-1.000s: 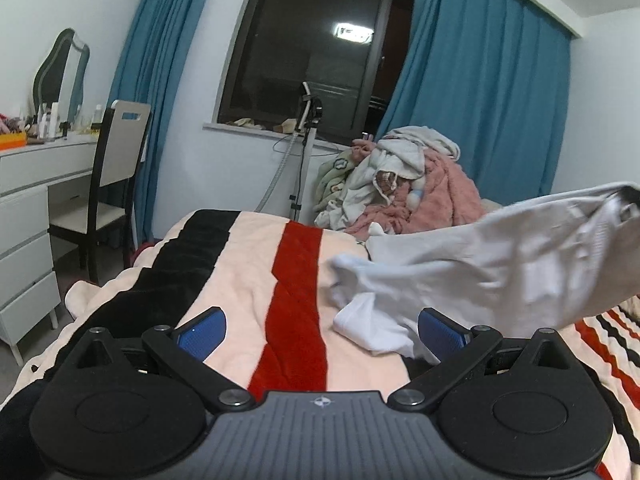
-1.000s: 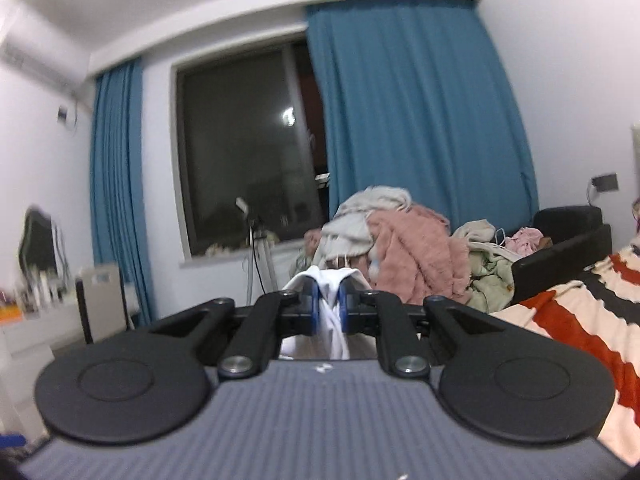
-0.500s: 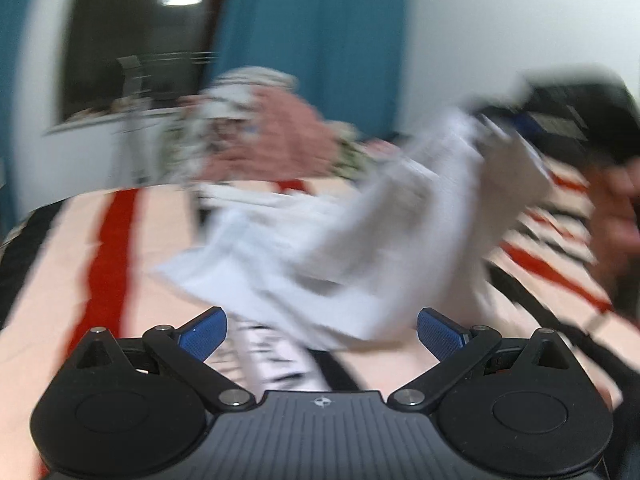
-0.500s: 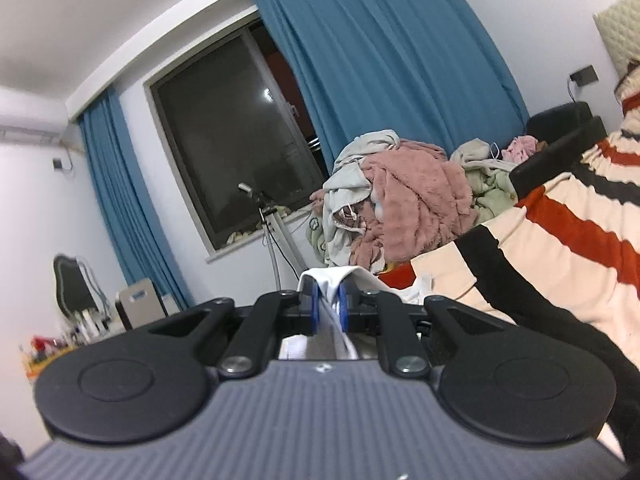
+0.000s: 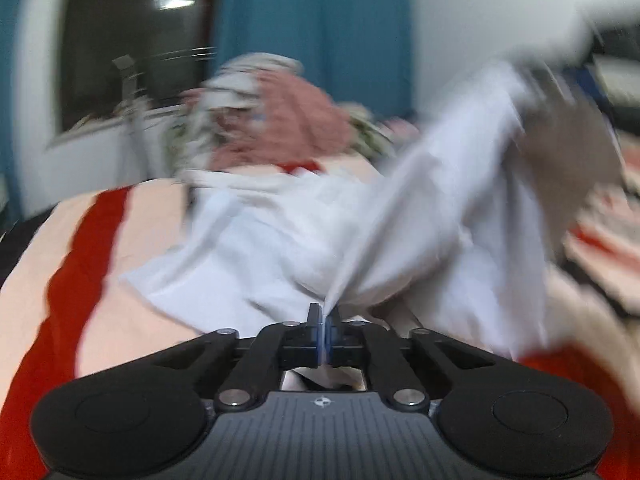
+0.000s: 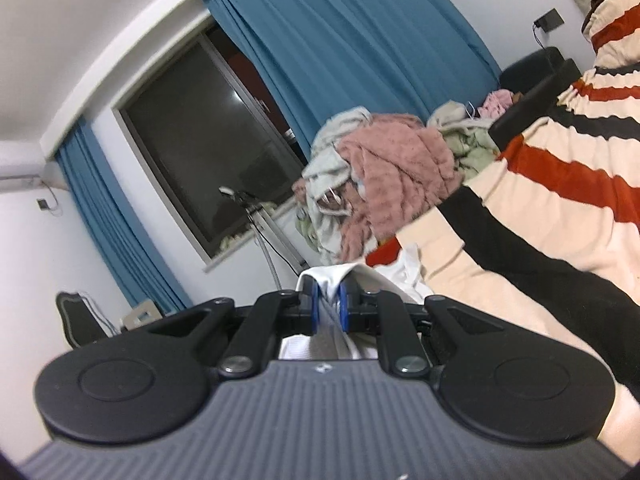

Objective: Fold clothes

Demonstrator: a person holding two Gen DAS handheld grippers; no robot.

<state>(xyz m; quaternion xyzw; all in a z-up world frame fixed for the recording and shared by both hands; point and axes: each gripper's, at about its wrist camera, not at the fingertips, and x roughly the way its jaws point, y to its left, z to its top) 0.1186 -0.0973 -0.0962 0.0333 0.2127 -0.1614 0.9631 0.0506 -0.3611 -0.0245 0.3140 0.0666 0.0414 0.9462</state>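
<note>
A white garment (image 5: pixel 320 236) lies partly on the striped bed and rises to the upper right; the left wrist view is blurred by motion. My left gripper (image 5: pixel 323 320) is shut on a fold of its near edge. My right gripper (image 6: pixel 329 300) is shut on another part of the white garment (image 6: pixel 408 272), which bunches over and between its blue pads. The right gripper shows as a dark blur in the left wrist view (image 5: pixel 592 68), holding the cloth up.
The bed has a cream, red and black striped blanket (image 6: pixel 560 208). A heap of pink and pale clothes (image 6: pixel 384 176) sits beyond the bed by the blue curtain (image 6: pixel 360 52) and dark window (image 6: pixel 200 128). A chair (image 6: pixel 136 316) stands at the left wall.
My left gripper was open and has shut on the white garment's near edge. My right gripper stayed shut on the garment and its view has tilted and dropped toward the bed.
</note>
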